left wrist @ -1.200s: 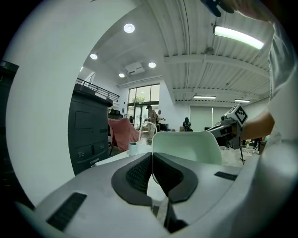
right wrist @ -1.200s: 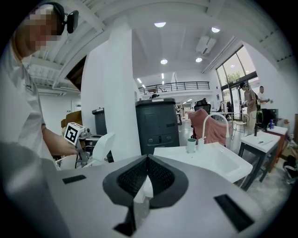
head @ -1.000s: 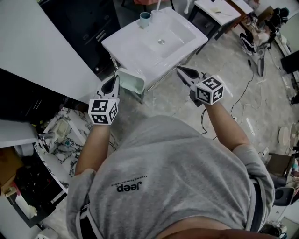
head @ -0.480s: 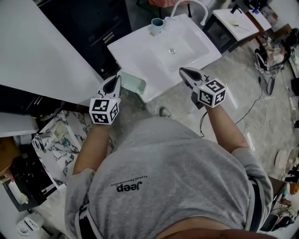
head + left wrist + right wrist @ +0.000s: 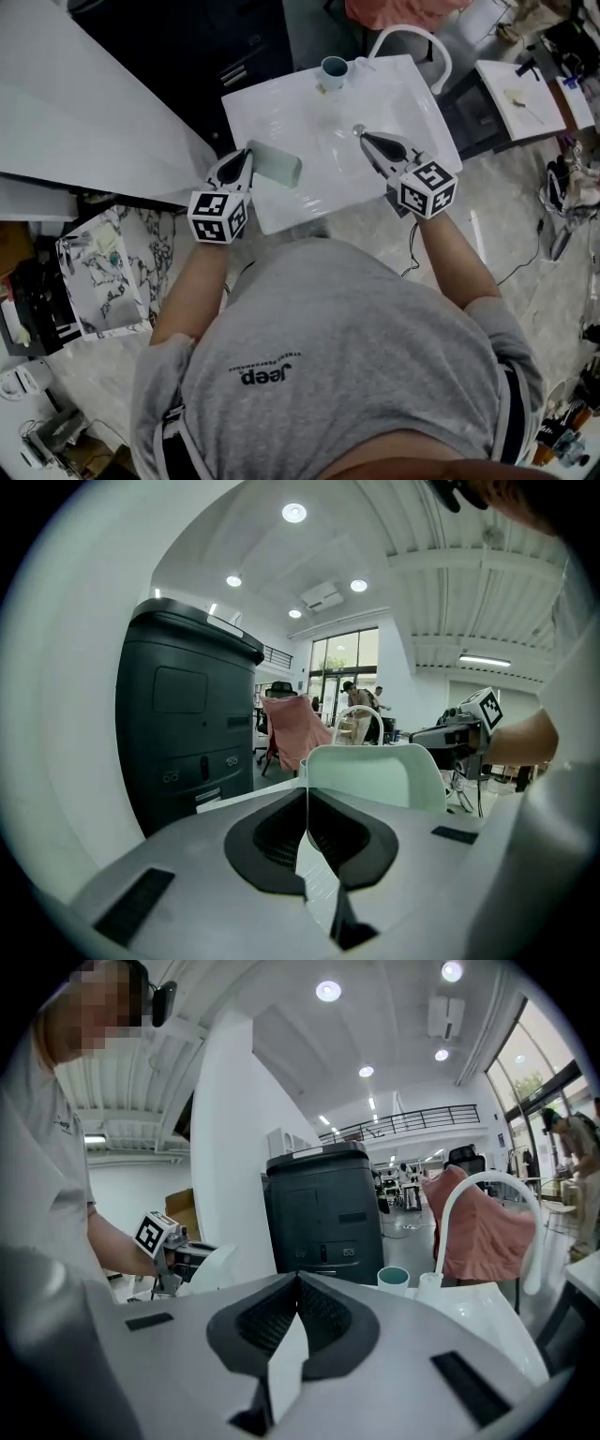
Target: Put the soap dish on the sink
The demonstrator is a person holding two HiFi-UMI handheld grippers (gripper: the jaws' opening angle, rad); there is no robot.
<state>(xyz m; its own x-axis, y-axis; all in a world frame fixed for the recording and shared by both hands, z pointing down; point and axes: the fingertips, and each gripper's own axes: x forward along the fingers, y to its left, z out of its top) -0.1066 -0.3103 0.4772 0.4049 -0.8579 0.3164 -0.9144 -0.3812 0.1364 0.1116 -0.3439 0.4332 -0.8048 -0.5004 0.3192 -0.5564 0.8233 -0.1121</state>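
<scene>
The soap dish [image 5: 274, 162] is pale green with rounded corners, and my left gripper [image 5: 246, 161] is shut on its near edge. It hangs over the left front part of the white sink [image 5: 281, 211]. In the left gripper view the soap dish [image 5: 375, 775] stands up just beyond my left gripper [image 5: 307, 785]. My right gripper [image 5: 370, 142] is shut on nothing, over the basin near the drain. From the right gripper view, my right gripper [image 5: 298, 1277] faces the sink [image 5: 478, 1312], and the soap dish [image 5: 211, 1269] shows at the left.
A teal cup [image 5: 333, 70] and an arched white faucet [image 5: 412, 42] stand at the sink's far edge. A black cabinet [image 5: 216, 47] is behind the sink, a white panel [image 5: 75, 103] to the left. A cluttered marble-patterned table [image 5: 103, 272] sits low left, and a white side table [image 5: 525, 94] right.
The person has stepped up to the sink. Both grippers have moved forward from short of its front edge to over it, the left one carrying the soap dish along.
</scene>
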